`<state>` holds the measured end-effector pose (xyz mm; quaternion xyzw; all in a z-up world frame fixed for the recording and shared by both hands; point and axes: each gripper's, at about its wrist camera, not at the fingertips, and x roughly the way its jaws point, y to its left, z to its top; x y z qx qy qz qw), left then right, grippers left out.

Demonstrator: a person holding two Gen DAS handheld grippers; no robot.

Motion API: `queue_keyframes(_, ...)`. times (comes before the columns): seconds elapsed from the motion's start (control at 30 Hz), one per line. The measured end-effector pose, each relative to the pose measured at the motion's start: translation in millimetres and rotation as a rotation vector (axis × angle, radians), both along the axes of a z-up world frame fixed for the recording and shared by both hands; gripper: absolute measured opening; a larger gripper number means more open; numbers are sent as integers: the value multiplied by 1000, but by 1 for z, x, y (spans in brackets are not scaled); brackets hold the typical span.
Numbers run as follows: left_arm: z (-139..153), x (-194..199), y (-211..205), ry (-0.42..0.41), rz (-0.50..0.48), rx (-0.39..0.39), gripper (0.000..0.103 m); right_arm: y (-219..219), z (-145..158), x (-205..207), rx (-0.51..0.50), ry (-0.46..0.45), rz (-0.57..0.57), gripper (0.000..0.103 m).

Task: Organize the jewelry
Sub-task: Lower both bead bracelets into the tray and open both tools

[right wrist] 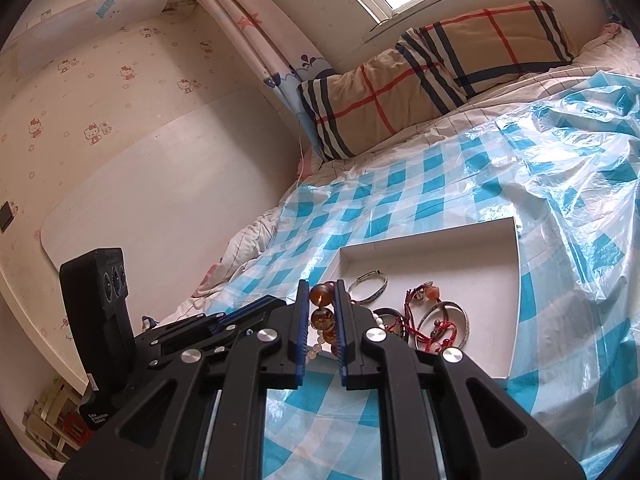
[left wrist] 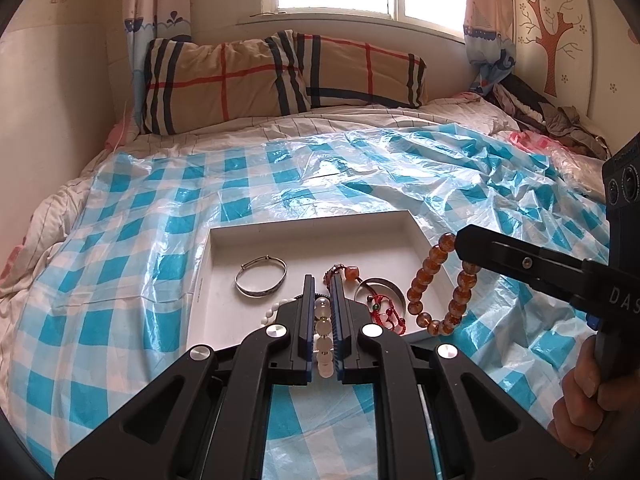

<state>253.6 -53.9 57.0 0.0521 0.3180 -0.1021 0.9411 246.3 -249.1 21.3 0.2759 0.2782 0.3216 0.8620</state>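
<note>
A shallow white tray (left wrist: 224,280) (right wrist: 492,264) lies on the blue-checked plastic sheet. In it rest a thin silver bangle (left wrist: 261,277) (right wrist: 370,286), a wide silver bangle (left wrist: 380,286) (right wrist: 448,316) and red cord bracelets (left wrist: 386,312) (right wrist: 420,328). My left gripper (left wrist: 321,284) is shut on a pale white bead bracelet (left wrist: 323,328) at the tray's near edge. My right gripper (right wrist: 322,286) is shut on an amber bead bracelet (right wrist: 322,300), which hangs as a loop (left wrist: 438,284) over the tray's right rim. The right gripper (left wrist: 460,242) enters the left wrist view from the right.
The plastic sheet (left wrist: 120,220) covers a bed with two plaid pillows (left wrist: 224,80) under a window. It is crumpled on the right (right wrist: 580,152). Clothes (left wrist: 552,116) pile at the far right corner. A hand (left wrist: 580,400) grips the right tool. A wall panel (right wrist: 160,200) flanks the bed.
</note>
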Motion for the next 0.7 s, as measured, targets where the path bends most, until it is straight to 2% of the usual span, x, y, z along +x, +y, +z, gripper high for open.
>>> queue_keyframes(0.3,-9,28,-8,-19,-16,-8,7,4,-9,25,-14,1,-15,13)
queue_keyframes(0.37,-20,45,-7,9,2,-1,7,9,-15,34,-40,6,-30,15)
queue_keyframes(0.4,-28,54,-5,38,15,-1,8,12,-19,41,-60,30,-32,20)
queue_keyframes(0.43,-35,62,0,71,35,-4,8,14,-24,45,-68,56,-37,36)
queue_keyframes(0.53,-40,62,13,105,74,-21,9,14,-28,43,-66,79,-40,38)
queue_keyframes(0.57,-37,55,17,98,83,-19,11,14,-25,38,-75,70,-43,38)
queue_keyframes(0.63,-32,40,24,88,97,-6,28,11,-18,24,-93,61,-50,38)
queue_keyframes(0.7,-27,22,28,77,107,1,38,9,-11,10,-127,65,-65,39)
